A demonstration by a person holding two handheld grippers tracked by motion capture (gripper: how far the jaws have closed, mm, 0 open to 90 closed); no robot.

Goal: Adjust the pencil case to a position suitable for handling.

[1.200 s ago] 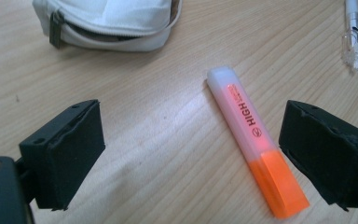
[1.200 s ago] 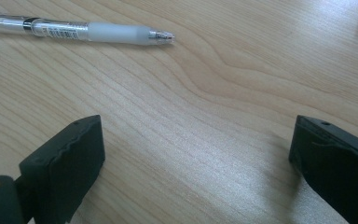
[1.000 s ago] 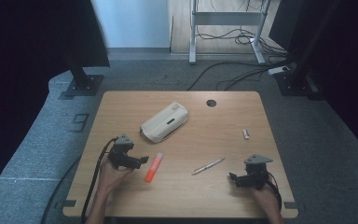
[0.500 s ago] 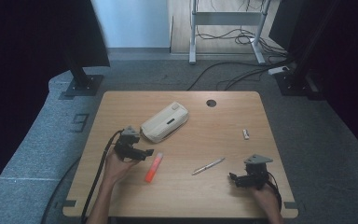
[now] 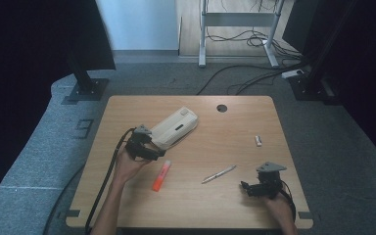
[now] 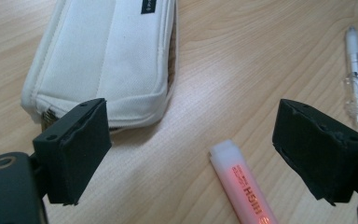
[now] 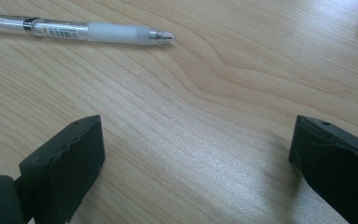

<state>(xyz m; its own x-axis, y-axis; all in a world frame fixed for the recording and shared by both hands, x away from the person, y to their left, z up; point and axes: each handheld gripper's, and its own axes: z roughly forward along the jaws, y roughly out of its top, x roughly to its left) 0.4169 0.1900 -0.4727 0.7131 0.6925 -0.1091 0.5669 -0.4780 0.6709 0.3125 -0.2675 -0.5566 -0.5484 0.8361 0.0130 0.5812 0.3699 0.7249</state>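
Observation:
A white zipped pencil case (image 5: 175, 127) lies at the middle back of the wooden table (image 5: 235, 215). My left gripper (image 5: 155, 152) is open just in front of its near end. In the left gripper view the case (image 6: 107, 56) lies ahead of the left jaw, and an orange highlighter (image 6: 244, 184) lies between the open jaws (image 6: 191, 135). From above, the highlighter (image 5: 161, 175) rests right of the left hand. A clear pen (image 5: 219, 174) lies mid-table. My right gripper (image 5: 246, 188) stands open and holds nothing, with the pen (image 7: 79, 30) ahead of it on the left and bare wood between its fingertips (image 7: 198, 158).
A small white object (image 5: 258, 141) lies toward the right side of the table. A round cable hole (image 5: 222, 108) sits near the back edge. Black stands and cables are on the floor behind the table.
My left gripper has moved away from the person and slightly right, from beside the highlighter up to the near end of the pencil case. The right gripper has stayed put.

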